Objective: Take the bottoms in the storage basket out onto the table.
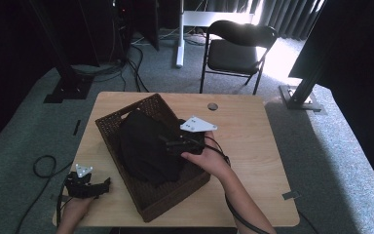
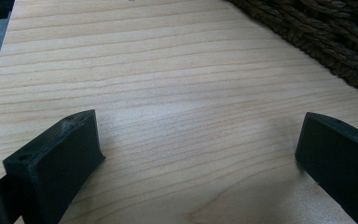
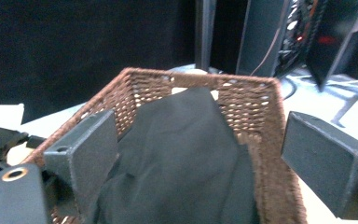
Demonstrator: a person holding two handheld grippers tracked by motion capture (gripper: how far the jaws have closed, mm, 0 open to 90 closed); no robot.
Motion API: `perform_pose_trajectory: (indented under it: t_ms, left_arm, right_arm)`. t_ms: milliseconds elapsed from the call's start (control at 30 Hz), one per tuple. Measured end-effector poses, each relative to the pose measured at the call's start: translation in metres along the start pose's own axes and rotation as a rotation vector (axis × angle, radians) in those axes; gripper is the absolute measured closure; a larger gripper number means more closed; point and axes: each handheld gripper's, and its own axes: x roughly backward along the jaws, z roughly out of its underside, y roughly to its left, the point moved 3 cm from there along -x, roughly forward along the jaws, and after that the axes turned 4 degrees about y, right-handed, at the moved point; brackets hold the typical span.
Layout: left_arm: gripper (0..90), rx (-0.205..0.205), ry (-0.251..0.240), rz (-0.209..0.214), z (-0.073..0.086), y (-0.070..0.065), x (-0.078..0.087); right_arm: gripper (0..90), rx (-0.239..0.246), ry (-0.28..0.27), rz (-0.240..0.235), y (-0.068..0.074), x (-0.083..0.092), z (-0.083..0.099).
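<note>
Black cloth (image 1: 146,146) fills basket (image 1: 170,197); right tongs (image 1: 173,145) gape above.

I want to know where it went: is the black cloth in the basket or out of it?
In. The black cloth lies bunched inside the brown woven basket, walls around it. The right tool hangs open above it.

Your right gripper (image 1: 175,145) hovers over the black cloth (image 1: 146,146) heaped in the woven basket (image 1: 168,200), which sits on the wooden table (image 1: 243,136). Your left gripper (image 1: 102,186) rests near the table's front-left corner, well apart from the basket.
</note>
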Motion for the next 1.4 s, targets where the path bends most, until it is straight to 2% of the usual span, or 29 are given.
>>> perform_pose_trajectory:
  t_ms: [300, 433, 633, 833, 1067, 1133, 1233, 1400]
  left_arm:
    - [0.1, 0.001, -0.001, 0.000, 0.000, 0.000, 0.000]
    - [0.1, 0.000, -0.001, 0.000, 0.000, 0.000, 0.000]
    - [0.1, 0.000, -0.001, 0.000, 0.000, 0.000, 0.000]
    - [0.1, 0.002, -0.001, 0.000, 0.000, 0.000, 0.000]
    - [0.1, 0.000, 0.001, 0.001, 0.000, 0.000, 0.000]
    - [0.1, 0.000, 0.001, 0.001, 0.000, 0.000, 0.000]
    - [0.1, 0.000, 0.000, 0.001, 0.000, 0.000, 0.000]
    - [0.1, 0.001, 0.001, 0.001, 0.000, 0.000, 0.000]
  right_arm:
    - [10.3, 0.001, 0.067, -0.066, 0.013, -0.032, 0.005]
    - [10.3, 0.007, 0.082, -0.063, 0.015, -0.041, 0.006]
    - [10.3, 0.004, 0.124, -0.050, 0.015, -0.065, 0.008]
    - [10.3, 0.026, 0.166, -0.031, 0.012, -0.079, 0.013]
    - [10.3, 0.005, 0.211, -0.056, 0.010, -0.095, 0.015]
    - [10.3, 0.012, 0.216, -0.049, 0.010, -0.100, 0.015]
    - [10.3, -0.009, 0.217, -0.059, 0.009, -0.106, 0.013]
    - [10.3, 0.014, 0.249, -0.040, 0.009, -0.118, 0.016]
